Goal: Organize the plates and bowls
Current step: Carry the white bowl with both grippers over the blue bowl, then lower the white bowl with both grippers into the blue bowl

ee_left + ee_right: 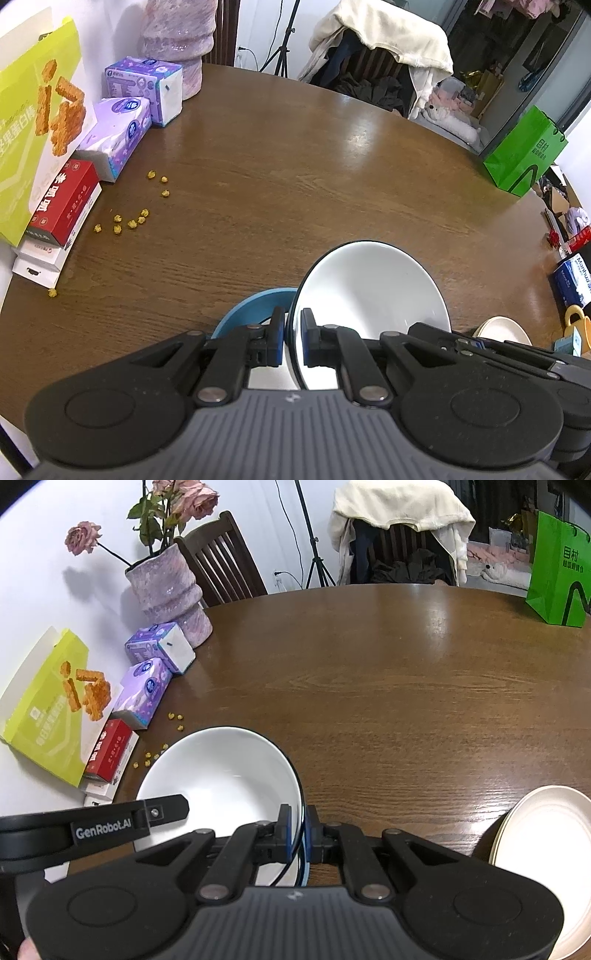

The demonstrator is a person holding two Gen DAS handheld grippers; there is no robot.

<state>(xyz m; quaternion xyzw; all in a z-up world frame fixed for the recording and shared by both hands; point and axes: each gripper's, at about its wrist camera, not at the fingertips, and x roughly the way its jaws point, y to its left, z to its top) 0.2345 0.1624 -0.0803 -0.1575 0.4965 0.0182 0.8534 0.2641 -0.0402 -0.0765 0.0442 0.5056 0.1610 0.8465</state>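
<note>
White bowl (373, 291) pinched at both rims, left gripper (293, 338) and right gripper (297, 829) clamped on opposite edges, blue bowl (251, 310) directly beneath, cream plate (546, 853) lying near-right on table (388, 686).

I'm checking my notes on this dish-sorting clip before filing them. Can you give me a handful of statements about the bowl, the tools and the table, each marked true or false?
1. Both tools grip the rim of the white bowl. True: the left tool and the right tool are each shut on its rim.
2. The white bowl holds soup. False: its inside is empty.
3. A blue dish shows beside the white bowl in the left wrist view. True.
4. The cream plate lies on the bowl's left in the right wrist view. False: it lies to the right.
5. The green bag lies flat on the table. False: it stands upright.
</note>
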